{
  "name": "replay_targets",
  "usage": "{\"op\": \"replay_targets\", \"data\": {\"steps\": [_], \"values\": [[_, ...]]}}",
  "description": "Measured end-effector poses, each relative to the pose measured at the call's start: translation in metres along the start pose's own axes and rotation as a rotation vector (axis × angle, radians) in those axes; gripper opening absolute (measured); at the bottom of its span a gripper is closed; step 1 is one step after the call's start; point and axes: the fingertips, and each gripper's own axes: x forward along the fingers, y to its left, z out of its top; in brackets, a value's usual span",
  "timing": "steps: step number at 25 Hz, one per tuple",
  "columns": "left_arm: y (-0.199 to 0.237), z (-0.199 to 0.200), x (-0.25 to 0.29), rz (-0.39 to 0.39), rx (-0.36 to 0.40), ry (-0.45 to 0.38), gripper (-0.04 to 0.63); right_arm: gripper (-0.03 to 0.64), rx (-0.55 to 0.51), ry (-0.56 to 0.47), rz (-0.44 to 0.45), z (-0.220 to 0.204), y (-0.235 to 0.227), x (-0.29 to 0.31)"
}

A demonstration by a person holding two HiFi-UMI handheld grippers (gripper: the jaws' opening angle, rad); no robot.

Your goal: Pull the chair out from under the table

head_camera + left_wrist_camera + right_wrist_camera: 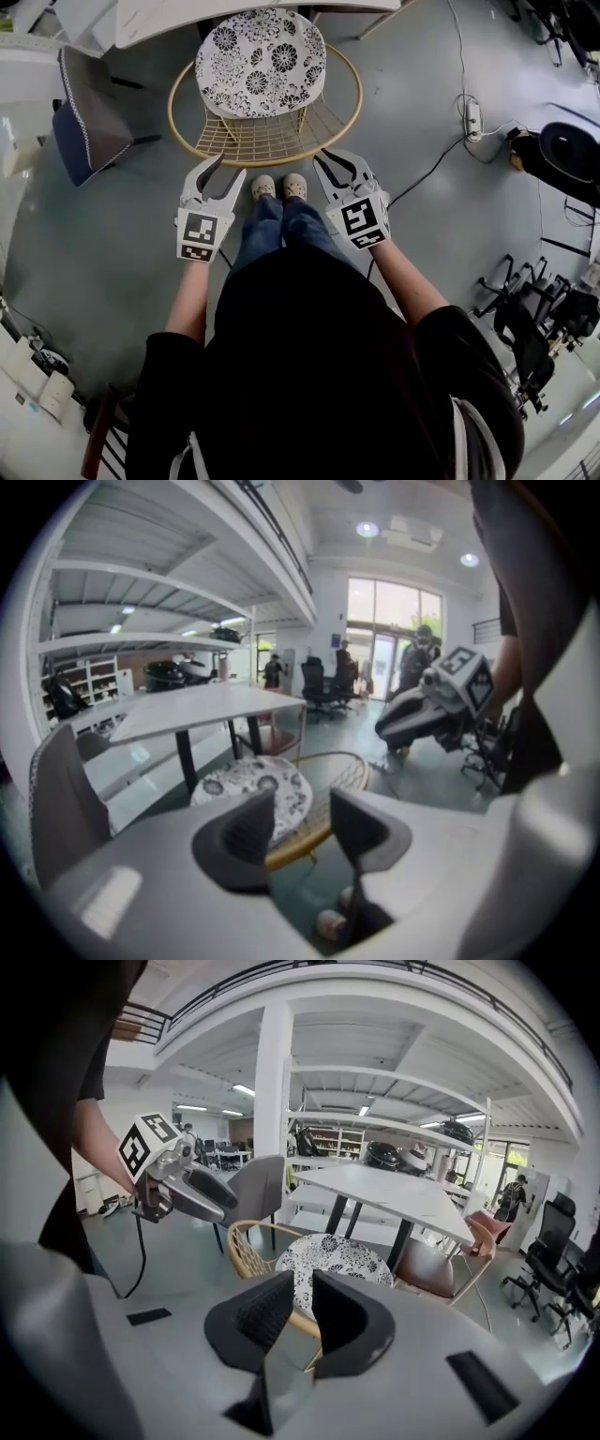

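Observation:
The chair (265, 67) has a round wicker frame and a black-and-white floral cushion. It stands on the floor just ahead of the person's feet, its far side at the white table (178, 17). My left gripper (221, 174) hovers near the wicker rim's near left, open and empty. My right gripper (341, 165) hovers near the rim's near right, jaws slightly apart with nothing between them. In the left gripper view the chair (255, 790) lies beyond my left gripper (300, 813), the table (202, 707) behind it. In the right gripper view the chair (330, 1254) lies past my right gripper (300, 1288).
A grey chair (89, 117) stands at the left by the table. A power strip (473, 118) and cables lie on the floor at the right, with black office chairs (534, 323) further right. A brown chair (439, 1271) sits at the table's other side.

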Motion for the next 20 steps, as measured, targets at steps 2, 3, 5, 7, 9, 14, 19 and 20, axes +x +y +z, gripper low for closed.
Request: {"op": "replay_targets", "data": {"steps": [2,3,5,7,9,14,19,20], "values": [[0.0,-0.012,0.006,-0.024,0.048,0.049,0.201,0.025,-0.016,0.038,0.018,-0.01,0.002,0.004],[0.0,-0.018,0.008,-0.037,0.078,0.074,0.208,0.026,-0.026,0.051,0.028,-0.014,0.003,0.006],[-0.002,-0.029,0.012,-0.063,0.131,0.121,0.219,0.07,-0.039,0.078,0.05,-0.022,0.005,0.009],[-0.003,-0.04,0.016,-0.09,0.176,0.167,0.232,0.114,-0.052,0.11,0.071,-0.03,0.007,0.013],[-0.005,-0.053,0.02,-0.116,0.237,0.227,0.252,0.137,-0.08,0.143,0.087,-0.038,0.008,0.018],[-0.006,-0.074,0.029,-0.148,0.397,0.338,0.267,0.183,-0.22,0.261,0.119,-0.063,0.006,0.03],[0.002,-0.091,0.04,-0.148,0.607,0.443,0.282,0.189,-0.421,0.36,0.137,-0.08,0.003,0.044],[0.003,-0.093,0.042,-0.151,0.642,0.459,0.282,0.189,-0.457,0.375,0.142,-0.083,0.002,0.047]]}}
